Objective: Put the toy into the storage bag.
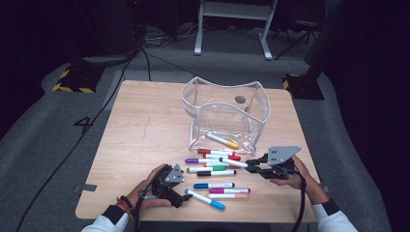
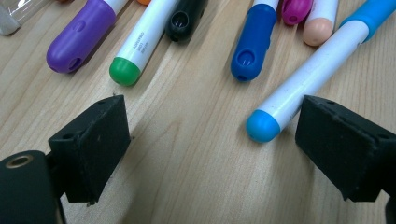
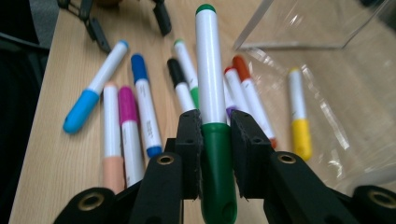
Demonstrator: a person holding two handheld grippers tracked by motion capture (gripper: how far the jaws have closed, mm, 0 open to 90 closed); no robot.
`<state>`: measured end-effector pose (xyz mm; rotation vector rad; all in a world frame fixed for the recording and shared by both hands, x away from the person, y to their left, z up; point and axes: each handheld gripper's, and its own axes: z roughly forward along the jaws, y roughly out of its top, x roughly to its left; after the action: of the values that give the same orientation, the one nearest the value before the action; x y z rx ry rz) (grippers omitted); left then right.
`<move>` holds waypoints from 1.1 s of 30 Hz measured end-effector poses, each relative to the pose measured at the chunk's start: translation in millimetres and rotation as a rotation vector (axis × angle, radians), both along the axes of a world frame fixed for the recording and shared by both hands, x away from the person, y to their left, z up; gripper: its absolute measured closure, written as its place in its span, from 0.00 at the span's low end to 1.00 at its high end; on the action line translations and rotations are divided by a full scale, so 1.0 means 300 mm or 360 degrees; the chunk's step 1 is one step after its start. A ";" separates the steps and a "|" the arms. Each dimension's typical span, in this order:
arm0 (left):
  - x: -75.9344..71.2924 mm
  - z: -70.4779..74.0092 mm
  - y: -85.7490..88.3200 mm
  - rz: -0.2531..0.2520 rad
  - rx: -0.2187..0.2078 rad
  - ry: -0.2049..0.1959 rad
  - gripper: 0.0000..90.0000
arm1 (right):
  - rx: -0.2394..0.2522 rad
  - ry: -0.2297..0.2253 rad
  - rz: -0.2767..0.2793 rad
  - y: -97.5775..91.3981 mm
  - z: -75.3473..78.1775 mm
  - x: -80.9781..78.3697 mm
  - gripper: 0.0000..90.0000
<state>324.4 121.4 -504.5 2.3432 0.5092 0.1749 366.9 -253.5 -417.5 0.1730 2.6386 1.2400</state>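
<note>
R gripper (image 3: 215, 135) clamps the dark-green-capped white marker (image 3: 210, 88); L gripper (image 2: 205, 154) is wide, empty. Carry marker level over clear plastic pouch (image 1: 227, 104) rim, release low beside yellow-capped marker (image 1: 223, 140).

Pale wood-grain counter (image 1: 145, 125), matt; beside it the markers' (image 2: 140, 42) smooth glossy plastic, a clear shiny plastic pouch (image 1: 227, 113), and matt, slightly rough black fingers (image 2: 93, 140)

Your light wood worktop (image 1: 145, 130): clear plastic pouch (image 1: 227, 113) stands upper centre, yellow marker (image 1: 223, 140) inside; loose markers (image 1: 215, 186) clustered lower centre, light-blue marker (image 1: 205, 199) nearest bottom edge.
</note>
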 end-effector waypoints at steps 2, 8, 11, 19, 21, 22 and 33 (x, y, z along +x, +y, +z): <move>0.000 0.000 0.000 0.0003 0.0000 0.0000 0.11 | 0.0033 -0.0057 -0.0008 0.001 0.055 -0.001 0.83; 0.000 0.000 -0.002 0.0028 0.0001 -0.0004 0.11 | 0.0081 -0.0172 -0.0023 0.007 0.198 0.006 0.83; -0.002 0.000 -0.004 0.0040 0.0001 -0.0003 0.11 | 0.0083 -0.0214 -0.0043 0.013 0.252 0.017 0.83; -0.003 0.000 -0.007 0.0058 0.0001 -0.0001 0.11 | 0.0139 -0.0293 -0.0101 0.027 0.383 0.076 0.83; -0.003 0.000 -0.007 0.0063 0.0000 0.0001 0.11 | 0.0123 -0.0317 -0.0109 0.036 0.407 0.089 0.83; -0.003 0.000 -0.007 0.0064 -0.0001 0.0001 0.11 | 0.0128 -0.0323 -0.0120 0.040 0.424 0.101 0.83; -0.004 0.000 -0.007 0.0064 0.0001 0.0000 0.11 | 0.0076 -0.0306 -0.0242 0.080 0.491 0.246 0.83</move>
<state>323.4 119.2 -504.5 2.3347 0.5569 0.1937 440.8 -229.5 -270.2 0.2444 2.3869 1.2057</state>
